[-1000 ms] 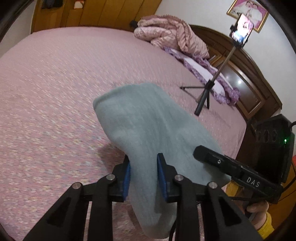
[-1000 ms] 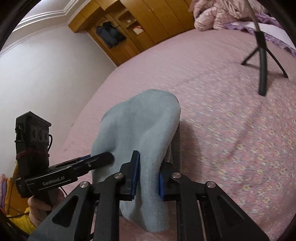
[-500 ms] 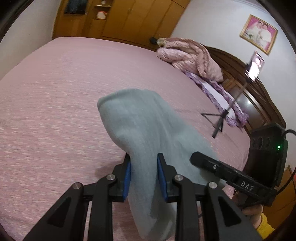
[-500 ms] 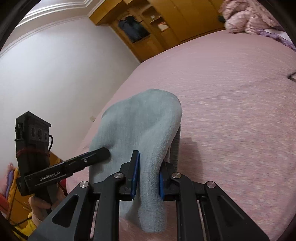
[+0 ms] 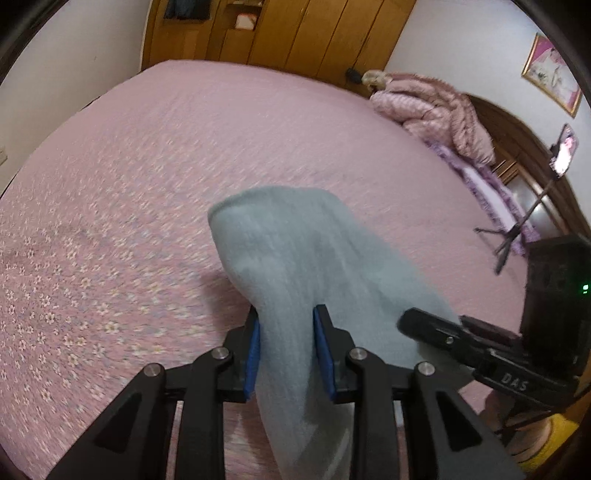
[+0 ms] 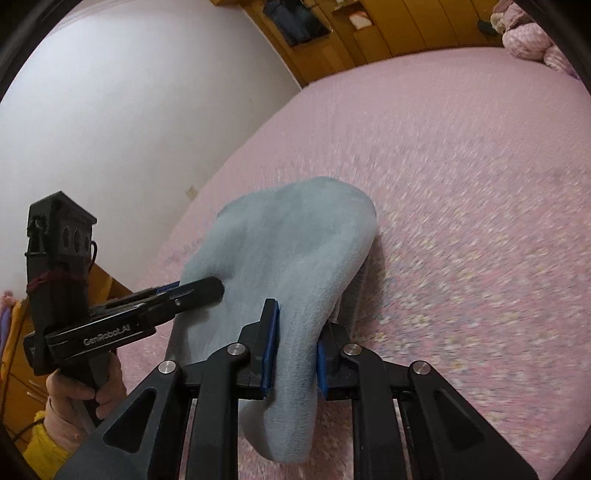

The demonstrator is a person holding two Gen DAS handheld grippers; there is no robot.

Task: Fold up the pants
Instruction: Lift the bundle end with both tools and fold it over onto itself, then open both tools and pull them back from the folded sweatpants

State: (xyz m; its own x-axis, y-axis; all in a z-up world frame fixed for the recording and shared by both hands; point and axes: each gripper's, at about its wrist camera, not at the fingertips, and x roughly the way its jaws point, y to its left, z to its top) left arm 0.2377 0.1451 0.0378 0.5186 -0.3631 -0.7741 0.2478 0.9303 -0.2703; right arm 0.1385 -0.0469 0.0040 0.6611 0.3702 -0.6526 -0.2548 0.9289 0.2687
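Observation:
The grey-blue pants (image 5: 291, 258) hang bunched between both grippers, held up above the pink bedspread (image 5: 147, 166). My left gripper (image 5: 286, 350) is shut on a fold of the pants; cloth drapes over and below its blue pads. My right gripper (image 6: 295, 354) is shut on another fold of the same pants (image 6: 288, 236). The right gripper also shows at the right of the left wrist view (image 5: 424, 326), and the left gripper at the left of the right wrist view (image 6: 207, 288), both pinching the cloth side by side.
A pink quilt (image 5: 432, 107) and purple pillows lie at the headboard end. A phone tripod (image 5: 517, 236) stands on the bed at right. Wooden wardrobes (image 5: 288, 33) line the far wall. A white wall (image 6: 129, 110) borders the bed's left side.
Both grippers swung left with the pants still held; the tripod slid to the far right of the left view and out of the right view. The grip is unchanged.

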